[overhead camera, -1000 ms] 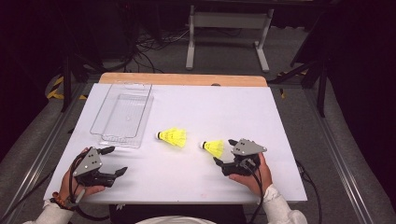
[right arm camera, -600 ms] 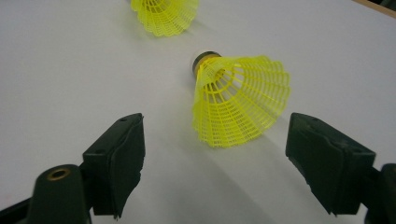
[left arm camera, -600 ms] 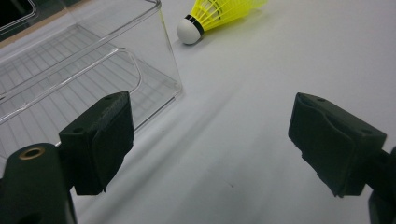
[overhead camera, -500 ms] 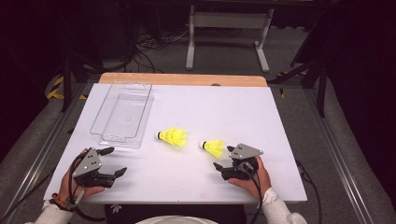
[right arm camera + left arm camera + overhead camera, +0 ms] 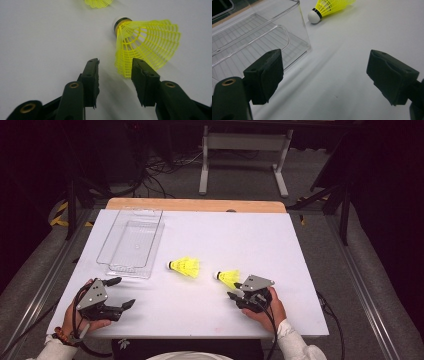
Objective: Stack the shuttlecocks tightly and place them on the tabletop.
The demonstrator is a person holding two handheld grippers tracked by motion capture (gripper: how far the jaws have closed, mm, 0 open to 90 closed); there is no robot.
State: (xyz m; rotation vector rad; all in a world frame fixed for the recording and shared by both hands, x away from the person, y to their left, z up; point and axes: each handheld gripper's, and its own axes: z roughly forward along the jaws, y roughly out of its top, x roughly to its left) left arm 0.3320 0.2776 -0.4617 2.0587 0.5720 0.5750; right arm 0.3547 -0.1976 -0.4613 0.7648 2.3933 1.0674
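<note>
Two shuttlecocks lie ahead; the near one (image 5: 147,45) points its cork away from my right gripper (image 5: 113,72), whose half-closing jaws straddle its skirt edge, gripping nothing.

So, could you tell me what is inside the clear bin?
The clear bin holds nothing: its ribbed floor shows through the walls in the high and left gripper views. Both shuttlecocks lie outside it on the table.
</note>
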